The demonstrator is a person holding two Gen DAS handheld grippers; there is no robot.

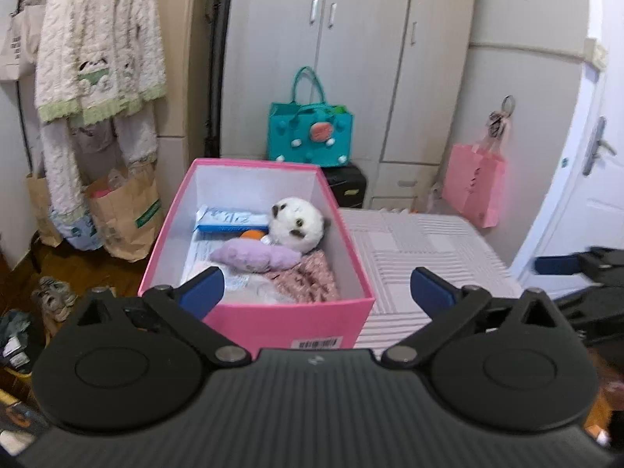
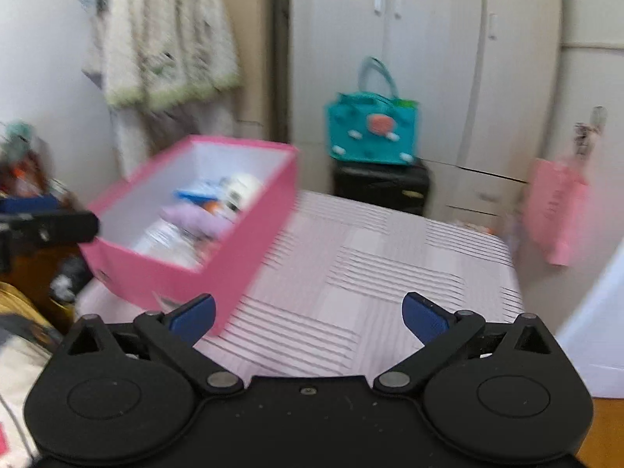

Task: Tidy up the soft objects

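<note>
1 pink box stands open on the striped bedcover, at the bed's left edge. Inside it lie 1 white plush toy against the right wall, 1 lilac cushion just in front of it, 1 pink patterned cloth under the cushion toward the near right corner, 1 blue-and-white packet at the back left, 1 small orange item between packet and plush, and some clear wrapping near the front. Behind the bed, 1 teal felt bag sits on 1 black case, and 1 pink paper bag hangs at the wardrobe. The left gripper hangs spread to its widest over the near end of the box, with nothing between its 2 blue pads and touching nothing. The right gripper is equally wide apart above the bare bedcover, just right of the box, empty as well; that view is blurred.
</note>
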